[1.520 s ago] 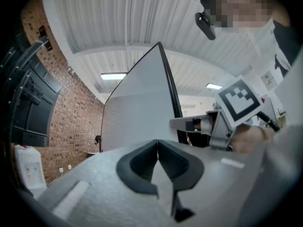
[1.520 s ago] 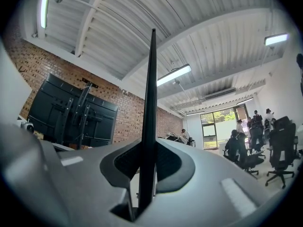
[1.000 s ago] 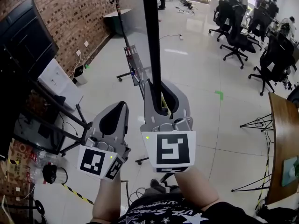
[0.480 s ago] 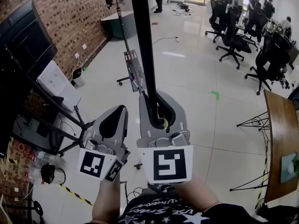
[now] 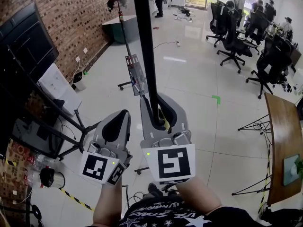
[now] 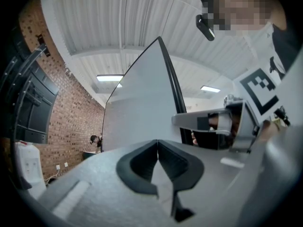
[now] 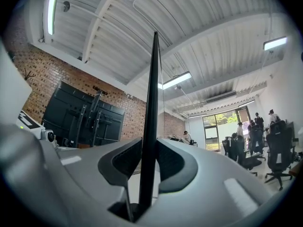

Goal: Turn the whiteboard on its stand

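Observation:
The whiteboard shows edge-on as a tall black frame edge rising from between the jaws of my right gripper. In the right gripper view the same black edge runs straight up between the two pads of that gripper. Its jaws are opening, and I see no clear gap at the pads. My left gripper hangs just left of the frame, touching nothing. It is shut and empty, with the tips meeting. The grey board face fills the left gripper view.
The stand's wheeled foot rests on the glossy floor ahead. A black screen rack and a brick wall are at the left. Office chairs stand at the back right, a wooden table at the right.
The black frame edge and my right gripper around it have shifted slightly left in the head view. The left gripper has kept its place beside them.

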